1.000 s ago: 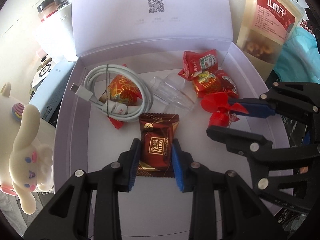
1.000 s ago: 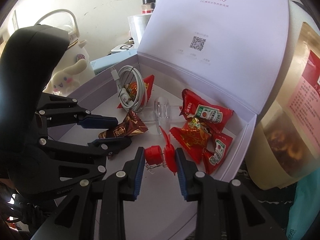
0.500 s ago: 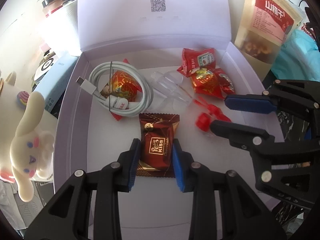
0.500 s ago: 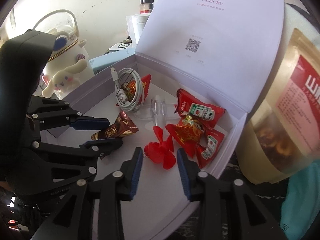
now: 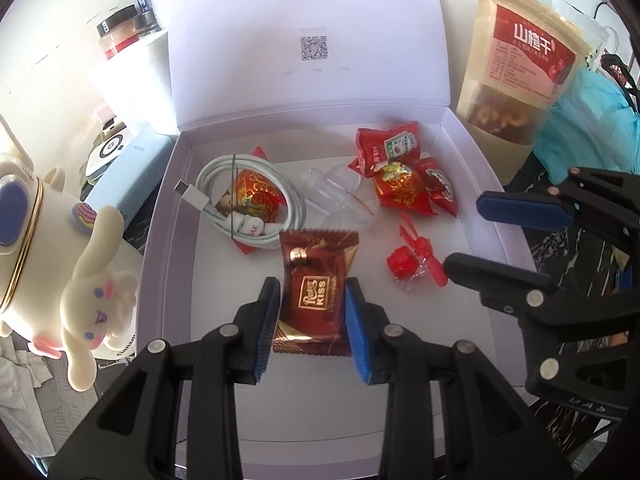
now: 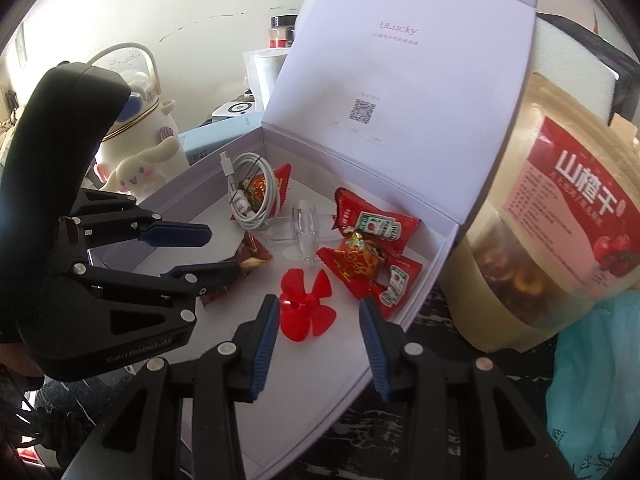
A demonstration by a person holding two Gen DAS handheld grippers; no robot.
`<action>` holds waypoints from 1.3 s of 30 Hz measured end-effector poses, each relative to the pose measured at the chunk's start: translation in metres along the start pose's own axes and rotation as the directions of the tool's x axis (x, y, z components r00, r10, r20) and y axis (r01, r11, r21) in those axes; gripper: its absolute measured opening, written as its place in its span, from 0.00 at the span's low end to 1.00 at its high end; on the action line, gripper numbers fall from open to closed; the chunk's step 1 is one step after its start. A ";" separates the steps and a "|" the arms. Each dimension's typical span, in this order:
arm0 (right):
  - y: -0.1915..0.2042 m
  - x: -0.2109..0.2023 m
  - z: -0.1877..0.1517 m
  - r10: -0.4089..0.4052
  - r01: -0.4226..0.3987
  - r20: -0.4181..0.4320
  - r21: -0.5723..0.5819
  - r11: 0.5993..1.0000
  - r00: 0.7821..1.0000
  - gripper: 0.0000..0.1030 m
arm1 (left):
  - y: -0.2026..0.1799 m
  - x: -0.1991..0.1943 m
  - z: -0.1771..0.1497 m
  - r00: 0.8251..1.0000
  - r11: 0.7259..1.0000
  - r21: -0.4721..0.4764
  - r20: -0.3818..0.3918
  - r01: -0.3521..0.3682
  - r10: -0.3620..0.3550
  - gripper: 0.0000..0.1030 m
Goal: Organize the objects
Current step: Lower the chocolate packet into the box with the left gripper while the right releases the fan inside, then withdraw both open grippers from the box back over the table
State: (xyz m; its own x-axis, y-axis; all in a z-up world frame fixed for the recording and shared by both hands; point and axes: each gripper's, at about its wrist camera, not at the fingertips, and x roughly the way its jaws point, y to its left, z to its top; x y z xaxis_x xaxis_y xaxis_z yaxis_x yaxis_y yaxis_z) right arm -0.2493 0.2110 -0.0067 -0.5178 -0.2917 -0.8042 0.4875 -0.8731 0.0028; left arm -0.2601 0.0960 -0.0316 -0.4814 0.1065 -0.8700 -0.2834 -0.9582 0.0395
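Left tongs [image 5: 313,312] clamping chocolate packet [image 5: 316,292], its lower end hidden, right tongs [image 6: 319,320] wide around red propeller [image 6: 306,308], box [image 5: 480,200] front edge cut off

Home: cluttered tabletop, plush-dog kettle [image 5: 48,264], snack pouch [image 5: 520,68], spice jars [image 5: 120,32], plastered wall.

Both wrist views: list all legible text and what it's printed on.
"Rüts KISS": brown chocolate wrapper clamped in the left tool.
"ULucky": inside of the box lid.
"山楂干": red label on the snack pouch.
"GenRobot.AI": body of the left tool, seen from the right wrist view.
QR code on the lid, small print beneath it and the ketchup sachets: too small to read.
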 end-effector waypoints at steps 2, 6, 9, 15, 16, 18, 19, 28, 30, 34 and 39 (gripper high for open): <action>-0.001 0.000 0.001 0.000 0.000 0.003 0.008 1.000 1.000 0.40 | -0.003 -0.001 -0.002 1.000 1.000 -0.011 -0.006 0.000 0.000 0.36; -0.002 -0.003 0.002 -0.007 0.006 0.012 0.018 1.000 1.000 0.40 | -0.008 -0.003 0.002 1.000 0.999 -0.037 0.003 0.000 0.000 0.50; -0.003 -0.010 0.002 -0.007 0.007 0.021 0.029 1.000 1.000 0.40 | -0.010 -0.009 -0.003 1.000 0.999 -0.043 0.018 -0.014 0.015 0.55; -0.001 -0.023 0.002 -0.017 0.015 0.042 0.043 0.999 0.999 0.40 | -0.014 -0.034 -0.001 0.999 0.998 -0.062 0.031 -0.020 0.022 0.56; 0.000 -0.027 0.002 -0.020 0.018 0.048 0.043 0.999 0.999 0.40 | -0.016 -0.039 -0.003 0.999 0.998 -0.060 0.033 -0.019 0.021 0.56; 0.002 -0.034 0.001 -0.022 0.020 0.058 0.043 0.999 0.998 0.40 | -0.017 -0.043 -0.004 0.999 0.998 -0.056 0.036 -0.021 0.023 0.56; 0.003 -0.037 0.001 -0.024 0.021 0.063 0.042 0.999 0.998 0.40 | -0.014 -0.043 -0.003 0.999 0.998 -0.058 0.039 -0.024 0.026 0.56; 0.013 -0.074 -0.006 -0.044 0.040 0.120 0.036 0.999 0.992 0.45 | -0.001 -0.064 -0.003 0.996 0.997 -0.069 0.085 -0.027 0.033 0.56; 0.015 -0.084 -0.009 -0.049 0.045 0.133 0.035 0.998 0.990 0.45 | -0.001 -0.073 -0.005 0.995 0.997 -0.073 0.098 -0.028 0.035 0.57; 0.018 -0.101 -0.014 -0.059 0.054 0.154 0.036 0.998 0.986 0.51 | -0.004 -0.091 -0.012 0.990 0.996 -0.078 0.126 -0.045 0.055 0.66; 0.022 -0.122 -0.021 -0.071 0.065 0.175 0.043 0.997 0.982 0.52 | -0.008 -0.113 -0.022 0.986 0.995 -0.081 0.153 -0.051 0.063 0.67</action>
State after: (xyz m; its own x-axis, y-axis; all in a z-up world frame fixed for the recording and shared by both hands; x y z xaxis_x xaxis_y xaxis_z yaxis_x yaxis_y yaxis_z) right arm -0.1608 0.2356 0.0785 -0.6665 -0.2926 -0.6857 0.4222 -0.9062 -0.0237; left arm -0.1855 0.0858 0.0558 -0.6197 0.0855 -0.7801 -0.1902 -0.9808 0.0435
